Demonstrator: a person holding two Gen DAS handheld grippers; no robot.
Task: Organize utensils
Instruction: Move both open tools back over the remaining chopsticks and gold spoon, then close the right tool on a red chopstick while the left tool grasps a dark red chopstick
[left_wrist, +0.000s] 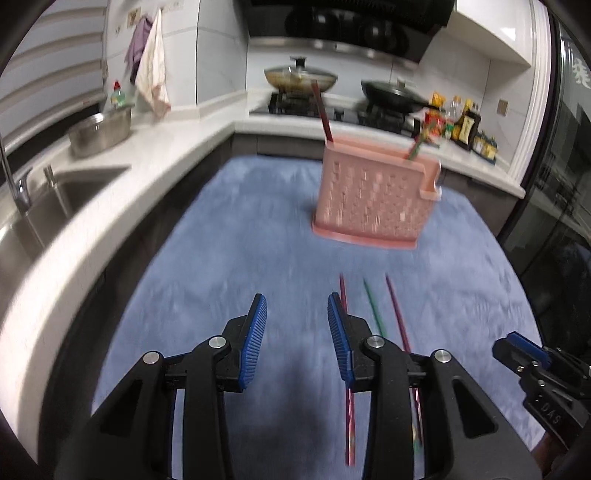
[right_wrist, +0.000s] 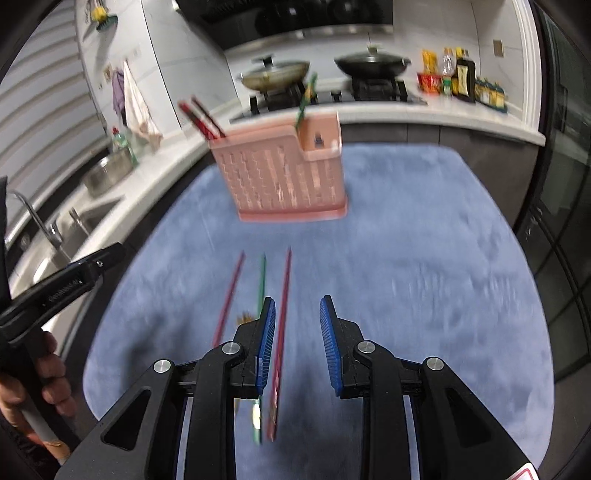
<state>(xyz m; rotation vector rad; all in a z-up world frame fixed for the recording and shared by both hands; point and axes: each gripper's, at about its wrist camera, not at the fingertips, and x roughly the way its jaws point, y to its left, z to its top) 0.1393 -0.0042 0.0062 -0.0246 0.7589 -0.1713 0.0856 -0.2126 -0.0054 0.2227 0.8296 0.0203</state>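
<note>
Three chopsticks (right_wrist: 284, 295) are laid lengthwise just left of the right tool (right_wrist: 297, 332), nearer than the left tool (left_wrist: 297, 332); both are seen part-open, empty.

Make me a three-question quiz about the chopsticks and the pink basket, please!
1. Where do the loose chopsticks lie?
A. in the sink
B. on the blue mat in front of the pink holder
C. on the stove

2. How many loose chopsticks lie on the mat?
A. one
B. three
C. six

3. What is between the left gripper's pads?
A. nothing
B. a spoon
C. a green chopstick

Answers:
1 B: the green chopstick and two red ones lie on the blue mat, nearer than the pink holder.
2 B: two red, one green.
3 A: the left gripper stands open and empty.
</note>
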